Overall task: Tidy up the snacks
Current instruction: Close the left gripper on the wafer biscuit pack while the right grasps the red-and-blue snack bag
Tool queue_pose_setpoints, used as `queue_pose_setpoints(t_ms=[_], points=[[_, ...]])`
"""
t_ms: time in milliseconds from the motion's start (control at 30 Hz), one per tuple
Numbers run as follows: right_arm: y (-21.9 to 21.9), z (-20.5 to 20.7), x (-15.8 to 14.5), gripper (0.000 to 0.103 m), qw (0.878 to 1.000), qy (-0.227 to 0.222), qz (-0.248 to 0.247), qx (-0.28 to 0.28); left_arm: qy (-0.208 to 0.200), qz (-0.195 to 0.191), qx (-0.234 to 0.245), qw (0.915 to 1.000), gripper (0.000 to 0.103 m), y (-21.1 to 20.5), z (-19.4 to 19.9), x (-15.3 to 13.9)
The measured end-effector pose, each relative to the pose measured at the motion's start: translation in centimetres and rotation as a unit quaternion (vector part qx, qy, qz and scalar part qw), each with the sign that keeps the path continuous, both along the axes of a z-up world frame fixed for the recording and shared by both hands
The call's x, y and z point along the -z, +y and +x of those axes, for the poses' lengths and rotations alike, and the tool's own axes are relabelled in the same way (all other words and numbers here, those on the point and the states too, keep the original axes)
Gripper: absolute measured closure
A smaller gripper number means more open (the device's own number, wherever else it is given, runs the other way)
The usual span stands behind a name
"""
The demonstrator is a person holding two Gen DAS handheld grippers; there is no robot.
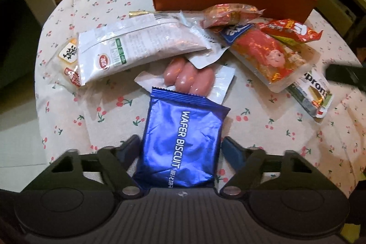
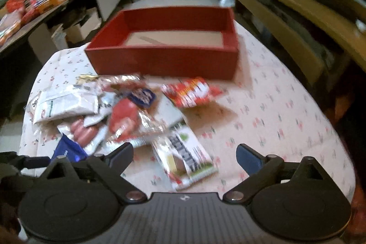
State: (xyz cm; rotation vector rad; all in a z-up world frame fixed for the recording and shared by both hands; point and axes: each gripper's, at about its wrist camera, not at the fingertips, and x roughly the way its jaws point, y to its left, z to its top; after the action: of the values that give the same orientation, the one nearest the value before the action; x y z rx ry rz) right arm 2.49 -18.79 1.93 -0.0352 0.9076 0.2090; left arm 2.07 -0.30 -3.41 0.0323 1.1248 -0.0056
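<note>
The left claw [image 1: 181,148] grasps a blue wafer pack [image 1: 183,143], its two fingers pressed against the pack's sides; the pack's lower end sits deep between them and its crimped top edge points away, overlapping a clear pack of three pink sausages [image 1: 188,78]. The right claw [image 2: 184,156] is released, jaws wide apart with nothing between them, hovering above the table [image 2: 286,111], which wears a pale cloth printed with cherries. Just ahead of its fingers and a little to the left lies a white and green bar pack [image 2: 189,159]; this view is blurred. The rest of the snacks lie in a loose heap on the near half of the table: a long white bag [image 1: 137,45] at the left, partly covering the sausages; an orange bag [image 1: 267,58] at the right; and a small red packet [image 2: 192,92] lying by itself just in front of the red box [image 2: 164,61]. The box stands open at the far side of the table, beyond the heap, and only its bare pale floor shows inside. In the right wrist view a corner of the wafer pack shows at the lower left, beside the left claw's black frame.
</note>
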Motion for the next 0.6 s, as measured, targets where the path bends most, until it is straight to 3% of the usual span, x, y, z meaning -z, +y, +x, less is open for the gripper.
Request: queue_pose_setpoints(t_ms=[133,300,600], points=[[3.0,3.3,0.0,0.000,0.997,0.011,-0.031,-0.076,-0.004,-0.014,-0.001,0.9999,0.028,0.2,-0.3,-0.2],[6.5,7.3,2.7,0.000,0.986,0.050,-0.075,-0.141,-0.007,-0.022,0.004,0.9997,0.029,0.6,-0.3,-0.2],[8.1,9.7,6.2,0.000,0.976,0.093,-0.090,-0.174,-0.005,-0.044,0.020,0.9988,0.014,1.0,0.3,0.2]])
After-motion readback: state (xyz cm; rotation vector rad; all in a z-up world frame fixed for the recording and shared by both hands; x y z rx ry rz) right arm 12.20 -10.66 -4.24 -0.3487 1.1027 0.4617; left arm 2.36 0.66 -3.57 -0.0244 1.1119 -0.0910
